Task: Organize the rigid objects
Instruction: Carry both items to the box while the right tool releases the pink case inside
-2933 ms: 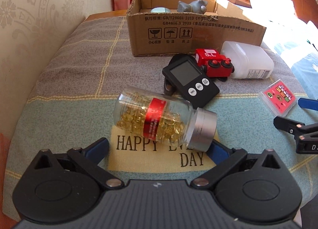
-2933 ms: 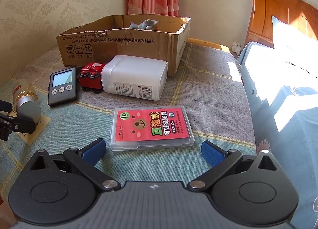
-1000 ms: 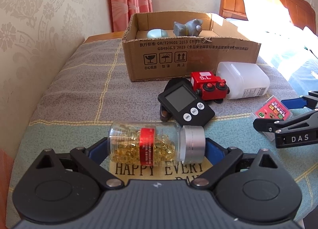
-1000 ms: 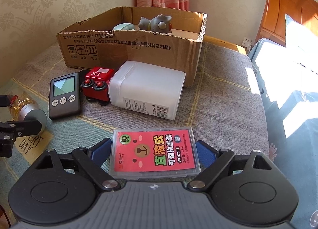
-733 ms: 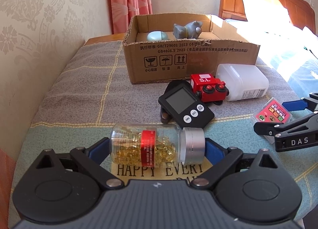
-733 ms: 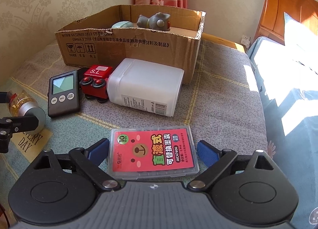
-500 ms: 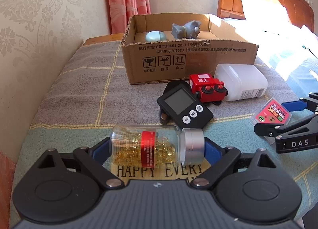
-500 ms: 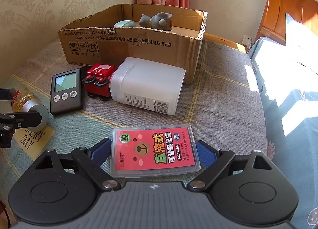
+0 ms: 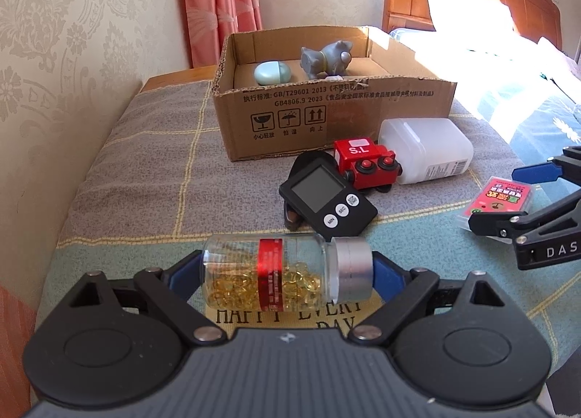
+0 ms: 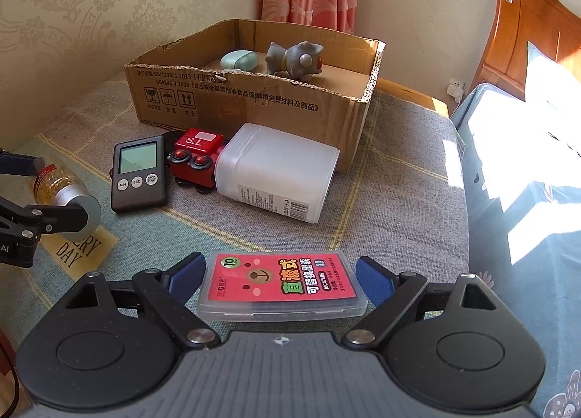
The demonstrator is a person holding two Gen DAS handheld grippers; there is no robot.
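A clear bottle of golden capsules point(image 9: 236, 272), with a red label and a silver cap, lies crosswise in my left gripper point(image 9: 288, 271). The blue pads press on its base and cap, and it hangs just above the "HAPPY EVERY DAY" patch. The right wrist view shows the same bottle point(image 10: 61, 185) in the left gripper point(image 10: 40, 193). A flat clear case with a pink label point(image 10: 254, 276) spans my right gripper point(image 10: 281, 278), a pad on each short end. That case point(image 9: 504, 196) also shows at the right of the left wrist view. Behind stands the open cardboard box point(image 9: 363, 116).
On the cloth before the box lie a black timer point(image 9: 323, 196), a red toy train point(image 9: 366, 163) and a white plastic container point(image 9: 428, 149). Inside the box sit a grey toy figure point(image 9: 326, 56) and a pale green oval case point(image 9: 272, 73). A wall runs left, a bed point(image 9: 526, 65) right.
My left jaws have closed a little onto the bottle's ends, and the bottle now sits slightly higher over the lettering. The pink case stays between the right pads.
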